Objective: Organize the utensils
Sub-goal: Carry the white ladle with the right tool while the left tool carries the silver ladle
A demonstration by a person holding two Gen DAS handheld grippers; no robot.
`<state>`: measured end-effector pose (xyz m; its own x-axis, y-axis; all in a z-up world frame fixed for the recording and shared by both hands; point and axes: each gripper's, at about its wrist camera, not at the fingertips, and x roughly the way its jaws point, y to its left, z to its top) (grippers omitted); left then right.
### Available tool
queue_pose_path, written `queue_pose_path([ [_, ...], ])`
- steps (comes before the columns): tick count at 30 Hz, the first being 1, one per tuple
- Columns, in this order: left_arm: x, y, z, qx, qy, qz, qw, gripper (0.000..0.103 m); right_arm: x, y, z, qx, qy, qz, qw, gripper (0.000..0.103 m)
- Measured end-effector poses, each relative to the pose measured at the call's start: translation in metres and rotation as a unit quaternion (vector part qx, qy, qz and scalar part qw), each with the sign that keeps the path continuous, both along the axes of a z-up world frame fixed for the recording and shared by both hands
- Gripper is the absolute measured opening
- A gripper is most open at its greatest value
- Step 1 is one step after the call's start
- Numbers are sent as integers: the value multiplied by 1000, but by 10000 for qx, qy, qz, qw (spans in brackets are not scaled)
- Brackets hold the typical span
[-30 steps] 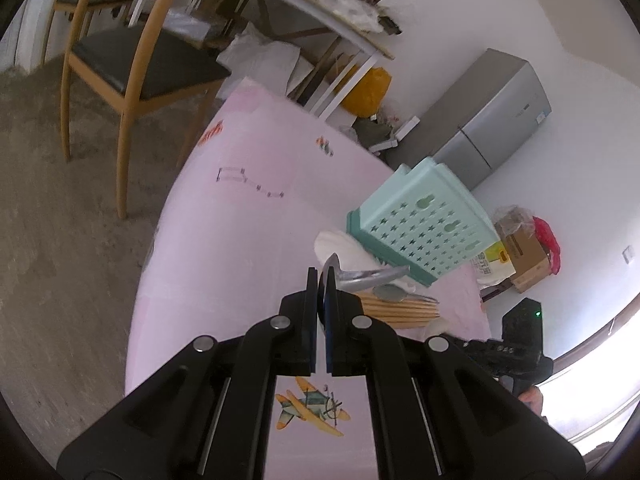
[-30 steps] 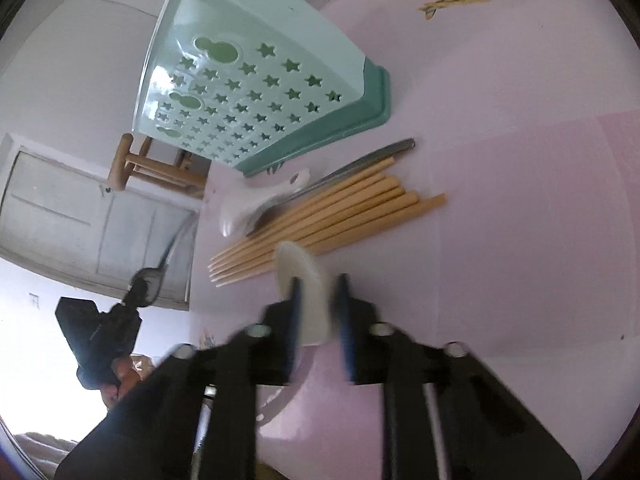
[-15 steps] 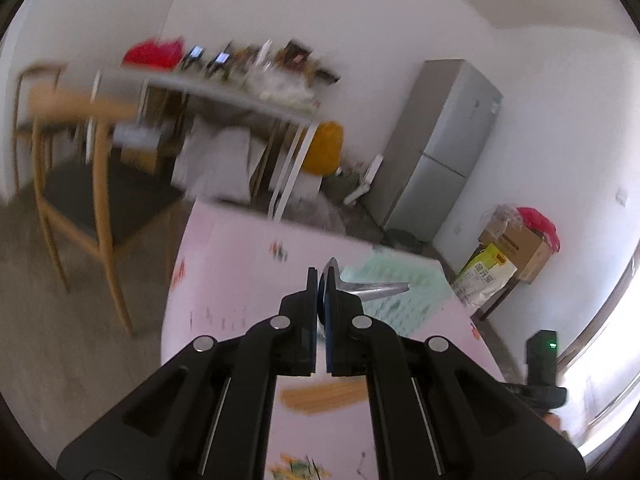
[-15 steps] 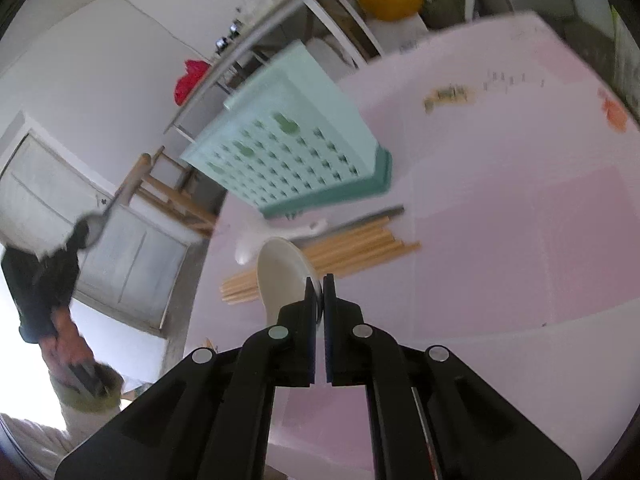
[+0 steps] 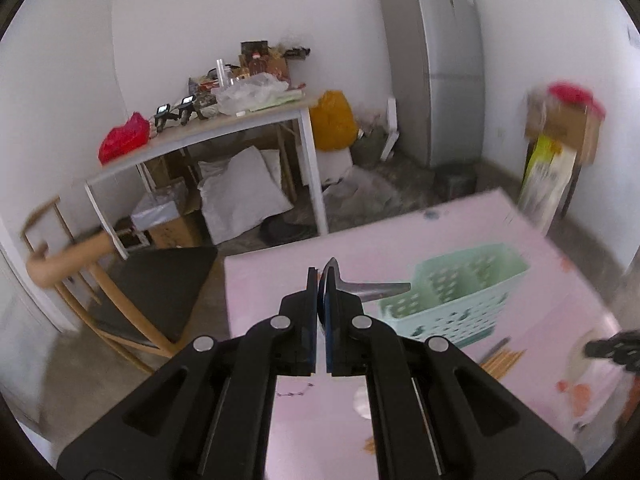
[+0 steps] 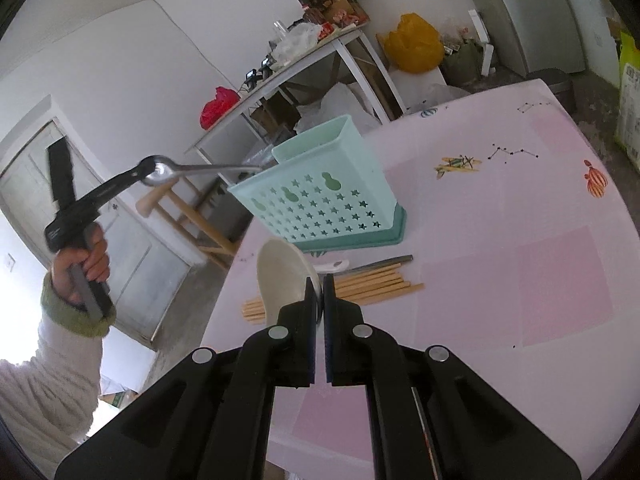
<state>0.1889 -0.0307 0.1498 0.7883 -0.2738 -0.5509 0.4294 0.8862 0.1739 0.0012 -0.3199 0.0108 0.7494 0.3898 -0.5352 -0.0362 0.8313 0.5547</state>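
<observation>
Basket (image 6: 320, 196), pale green and star-punched, stands upright on the pink counter (image 6: 520, 280). Just in front of the basket lie wooden chopsticks (image 6: 372, 286) with a metal utensil and a white spoon (image 6: 334, 267). The left tool (image 6: 150, 170) is clamped on a metal spoon (image 6: 200, 169), raised beside the basket. The right tool (image 6: 319, 280) is clamped on a white spoon's bowl (image 6: 284, 276), above the chopsticks.

Lived-in home — fridge (image 5: 434, 68), cluttered table (image 5: 224, 128)

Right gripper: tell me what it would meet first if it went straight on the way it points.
Probably the wooden chopsticks on the pink table, just ahead of the right gripper holding the white spoon; depth is uncertain.
</observation>
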Motion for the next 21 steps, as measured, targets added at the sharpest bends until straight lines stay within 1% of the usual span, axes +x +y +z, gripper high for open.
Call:
queue_pose_path([
  [2, 13, -12, -2, 286, 81, -55, 9995, 2, 1, 0, 0, -17, -18, 44, 10000, 3],
  [5, 30, -31, -12, 788, 277, -179, 9963, 2, 4, 2, -2, -95, -8, 66, 9999, 3],
  [7, 41, -41, -19, 954, 484, -274, 9939, 2, 5, 2, -4, -84, 0, 88, 9999, 3],
  [8, 47, -45, -21, 974, 592, -315, 9930, 2, 5, 3, -4, -77, 3, 93, 9999, 3],
  [10, 54, -52, -24, 836, 756, -380, 9929, 2, 6, 3, -5, -58, 3, 95, 9999, 3],
  [12, 62, -53, -27, 502, 903, -460, 9936, 5, 6, 3, -6, -54, 12, 91, 9999, 3],
  [13, 60, -52, -28, 352, 933, -498, 9938, 9, 6, 3, -7, -58, 22, 85, 9999, 3],
  [14, 61, -51, -28, 141, 986, -570, 9934, 20, 6, 3, -7, -75, 32, 72, 9999, 3],
  [15, 61, -49, -28, -37, 986, -566, 9935, 26, 6, 3, -7, -98, 36, 60, 9999, 3],
  [19, 55, -37, -25, -550, 918, -497, 9930, 35, 5, 2, -2, -136, 29, 6, 9999, 3],
  [21, 45, -26, -21, -813, 809, -439, 9924, 47, 3, 1, 3, -182, -12, -33, 9998, 3],
])
